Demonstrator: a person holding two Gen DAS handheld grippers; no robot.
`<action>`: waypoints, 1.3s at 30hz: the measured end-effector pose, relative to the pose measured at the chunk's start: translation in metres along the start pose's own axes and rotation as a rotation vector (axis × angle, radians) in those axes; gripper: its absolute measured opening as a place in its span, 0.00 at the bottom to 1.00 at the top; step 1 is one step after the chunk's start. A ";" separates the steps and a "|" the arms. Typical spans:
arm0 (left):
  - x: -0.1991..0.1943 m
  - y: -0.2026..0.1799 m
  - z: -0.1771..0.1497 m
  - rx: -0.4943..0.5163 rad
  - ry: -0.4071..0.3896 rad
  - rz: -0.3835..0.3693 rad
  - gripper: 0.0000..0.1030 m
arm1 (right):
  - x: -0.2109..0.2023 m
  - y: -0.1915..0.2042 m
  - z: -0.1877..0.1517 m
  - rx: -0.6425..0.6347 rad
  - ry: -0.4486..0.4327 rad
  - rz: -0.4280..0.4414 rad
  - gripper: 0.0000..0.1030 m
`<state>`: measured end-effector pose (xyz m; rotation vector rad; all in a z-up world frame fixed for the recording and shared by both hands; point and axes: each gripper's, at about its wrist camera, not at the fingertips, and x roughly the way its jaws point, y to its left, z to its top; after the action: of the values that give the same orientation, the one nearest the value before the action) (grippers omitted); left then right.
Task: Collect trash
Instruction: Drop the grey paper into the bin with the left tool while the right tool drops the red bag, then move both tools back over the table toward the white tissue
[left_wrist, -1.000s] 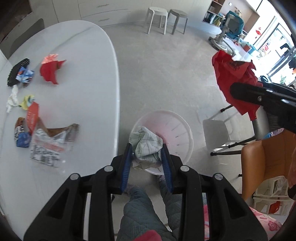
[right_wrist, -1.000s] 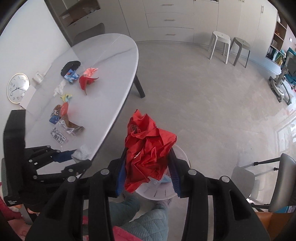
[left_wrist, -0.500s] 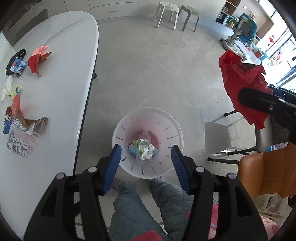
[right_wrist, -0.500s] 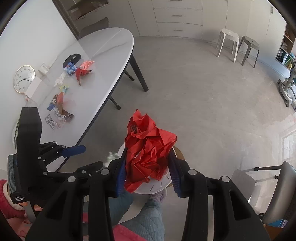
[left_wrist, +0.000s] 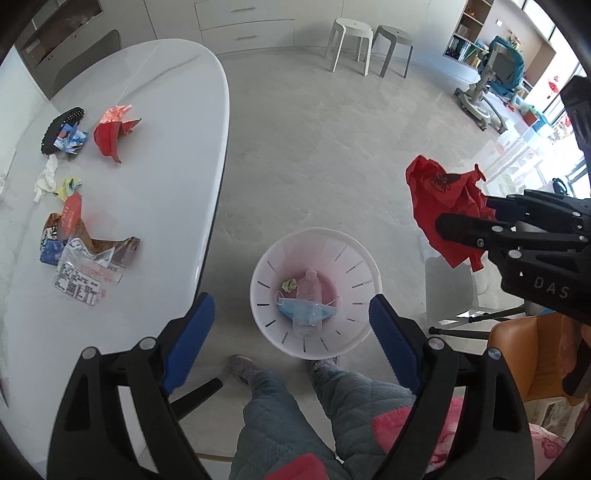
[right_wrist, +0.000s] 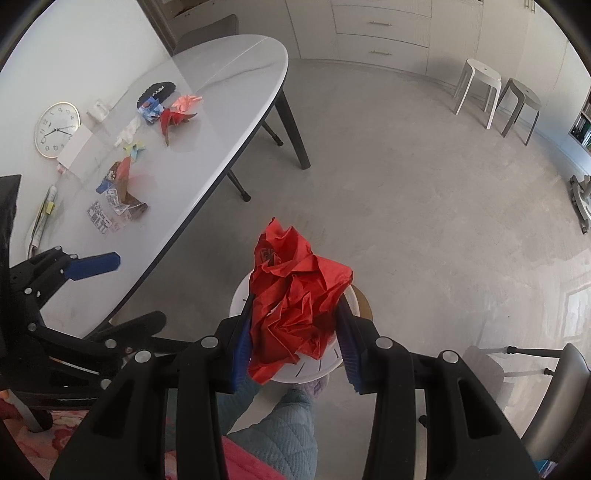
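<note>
Inside bin (left_wrist: 354, 254), bottle (left_wrist: 309, 302) lies lengthwise, cap far.

Black gripper (left_wrist: 291, 325) frames, blue ribbed pads (left_wrist: 188, 339), silver screws — quilted grey-blue trousers (left_wrist: 280, 424), pink fleece top.

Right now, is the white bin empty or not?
Not empty. The white bin holds a plastic bottle, a blue face mask and a small scrap.

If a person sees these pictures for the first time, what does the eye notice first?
The crumpled red bag, clamped in the right gripper above the white bin. Next, the left gripper, its jaws opening with nothing between them, over that bin. Colourful wrappers lie scattered on the white table.
</note>
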<state>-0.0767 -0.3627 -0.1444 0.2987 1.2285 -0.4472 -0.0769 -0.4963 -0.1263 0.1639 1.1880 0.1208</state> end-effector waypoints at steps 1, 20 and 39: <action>-0.003 0.004 -0.001 -0.006 -0.004 0.003 0.82 | 0.004 0.001 -0.002 0.000 0.009 0.001 0.41; -0.031 0.076 -0.015 -0.078 -0.034 0.017 0.86 | 0.033 0.040 0.000 0.043 0.064 -0.064 0.88; -0.085 0.249 -0.025 -0.306 -0.173 0.104 0.92 | -0.001 0.170 0.107 -0.033 -0.163 -0.020 0.98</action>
<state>0.0004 -0.1189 -0.0764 0.0599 1.0878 -0.1865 0.0206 -0.3364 -0.0544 0.1306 1.0242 0.1077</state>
